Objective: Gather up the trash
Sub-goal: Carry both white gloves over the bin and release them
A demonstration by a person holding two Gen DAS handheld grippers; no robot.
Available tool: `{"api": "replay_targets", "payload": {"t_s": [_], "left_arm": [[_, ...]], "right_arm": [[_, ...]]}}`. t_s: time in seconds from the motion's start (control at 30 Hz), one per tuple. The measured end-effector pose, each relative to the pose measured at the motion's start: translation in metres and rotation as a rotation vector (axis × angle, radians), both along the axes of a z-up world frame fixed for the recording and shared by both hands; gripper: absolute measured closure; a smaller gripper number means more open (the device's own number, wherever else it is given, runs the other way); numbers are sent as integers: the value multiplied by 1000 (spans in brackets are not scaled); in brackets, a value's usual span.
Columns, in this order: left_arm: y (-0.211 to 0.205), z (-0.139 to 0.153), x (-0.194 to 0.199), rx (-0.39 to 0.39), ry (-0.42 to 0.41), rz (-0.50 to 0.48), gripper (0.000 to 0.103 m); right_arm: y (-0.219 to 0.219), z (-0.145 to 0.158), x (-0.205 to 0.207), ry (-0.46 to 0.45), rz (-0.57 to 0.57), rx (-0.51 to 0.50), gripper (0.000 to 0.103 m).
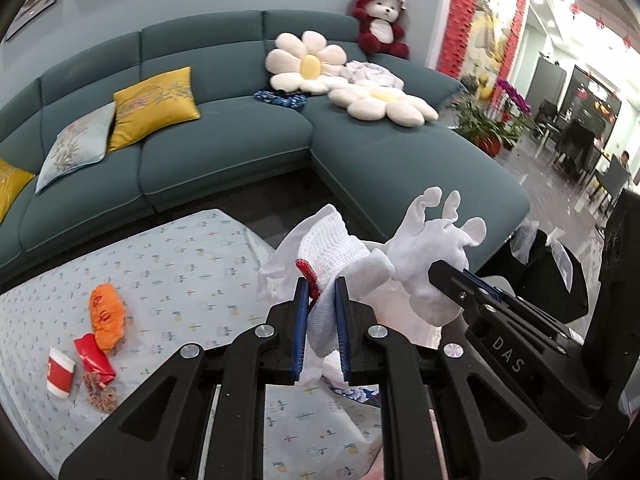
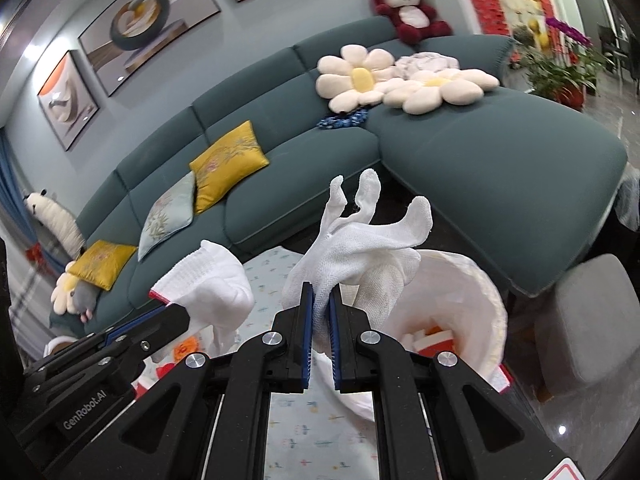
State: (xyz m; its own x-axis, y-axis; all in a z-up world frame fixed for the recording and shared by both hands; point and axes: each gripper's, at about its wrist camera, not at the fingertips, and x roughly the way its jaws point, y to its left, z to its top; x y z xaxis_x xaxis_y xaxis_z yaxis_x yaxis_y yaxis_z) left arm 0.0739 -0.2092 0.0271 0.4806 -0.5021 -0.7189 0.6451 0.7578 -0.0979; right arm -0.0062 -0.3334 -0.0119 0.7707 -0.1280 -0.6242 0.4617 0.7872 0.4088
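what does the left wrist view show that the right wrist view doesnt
Only the left wrist view: an orange bag, a red packet and a paper cup on the patterned cloth.

Only the right wrist view: wall pictures and the open white-lined bin holding some trash.

Both: the teal sofa, flower cushions, red bear, and each tool, left and right, shut on a white glove.
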Motion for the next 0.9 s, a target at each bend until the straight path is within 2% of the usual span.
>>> {"api": "replay_targets", "payload": {"t_s": [0.47,0.57,0.63,0.67,0.9], "left_arm": [[-44,-17,3,15,48,-67,87],[-48,-17,4,12,48,-60,79],[-48,-16,5,8,43,-48,66],[-48,-16,6,7,40,-40,64],[-40,-14,11,0,45,-7,63]], "right_arm": [[-32,-27,-9,35,-44,26,94],[-34,-28,-5,36,-55,21,85],[-35,-28,-4,34,-57,20,82],[-34,-27,-4,32,-60,16,79],[-31,-25,-2,33,-54,9,75]]}}
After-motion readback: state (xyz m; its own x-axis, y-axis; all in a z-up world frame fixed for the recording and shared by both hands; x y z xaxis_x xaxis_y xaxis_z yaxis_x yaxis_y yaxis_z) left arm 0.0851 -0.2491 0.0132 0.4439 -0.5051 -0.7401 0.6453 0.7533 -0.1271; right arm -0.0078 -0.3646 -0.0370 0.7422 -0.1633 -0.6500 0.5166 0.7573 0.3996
